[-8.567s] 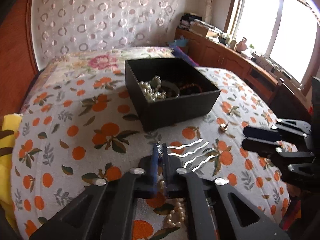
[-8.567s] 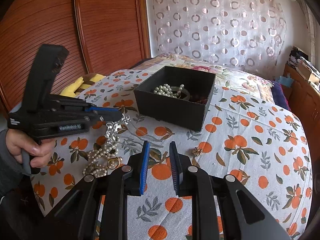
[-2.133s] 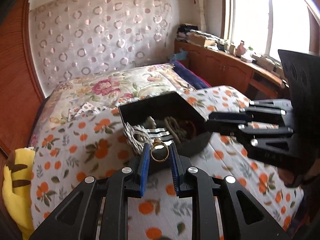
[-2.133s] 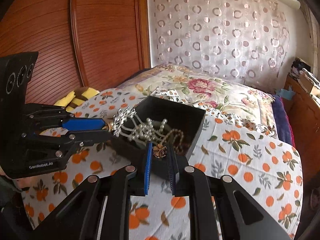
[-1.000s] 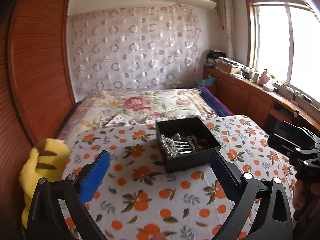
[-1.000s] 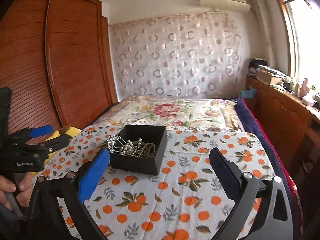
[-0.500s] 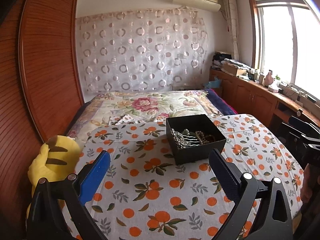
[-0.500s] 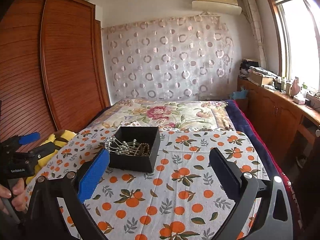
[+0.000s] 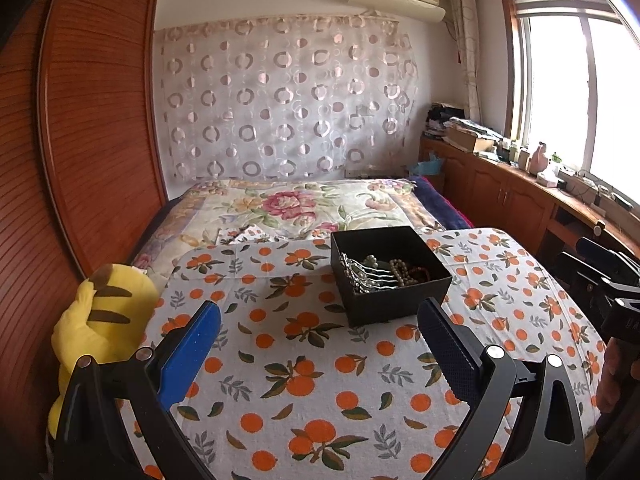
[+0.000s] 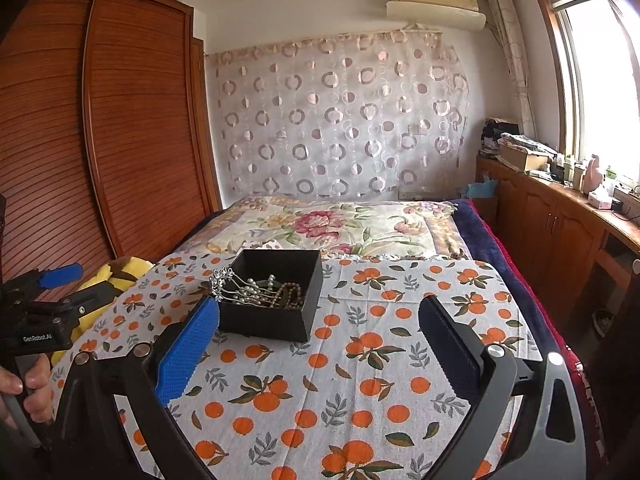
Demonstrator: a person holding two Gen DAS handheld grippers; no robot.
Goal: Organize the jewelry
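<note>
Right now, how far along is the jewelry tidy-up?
Done, it seems: the silver hairpins, pearls and bead strands lie in the black box, and no loose pieces show on the orange-print cloth. In hand: nothing; left gripper and right gripper are both open, empty. Left: nothing visible.

A black open-topped box (image 9: 390, 280) sits upright on the orange-print cloth (image 9: 304, 360), lidless, with jewelry heaped inside. A silver hair comb (image 10: 224, 278) leans on its left wall, the ornate head poking over the rim, beside pale pearl beads (image 10: 256, 286) and a brownish bead strand (image 9: 400, 272).
</note>
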